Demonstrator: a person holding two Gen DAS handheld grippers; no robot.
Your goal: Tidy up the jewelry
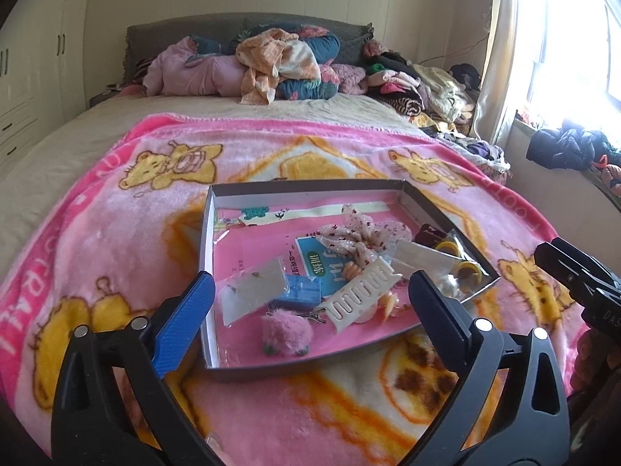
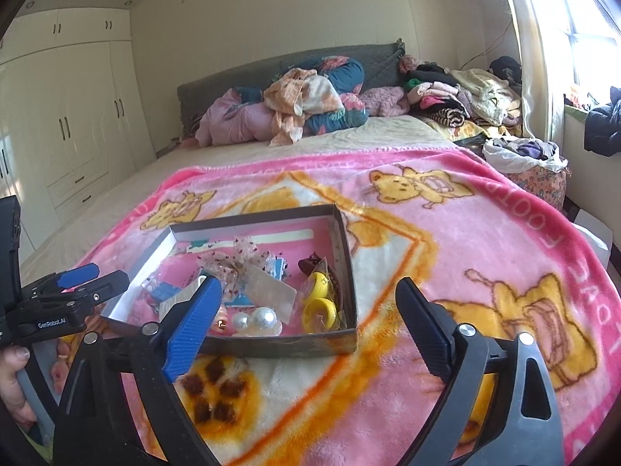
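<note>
A shallow cardboard box with a pink lining lies on the bed blanket. It holds a white hair claw, a pink fluffy clip, a lace bow, a small blue case and yellow rings in a clear bag. My left gripper hovers open over the box's near side with nothing between its fingers. In the right wrist view the same box also shows two pearls and the yellow rings. My right gripper stands open above the near right corner, holding nothing. The left gripper shows at the box's left.
A pink cartoon-bear blanket covers the bed's near half. Piled clothes and bedding fill the head of the bed. A wardrobe lines the left wall and a bright window the right. A hand grips the left tool's handle.
</note>
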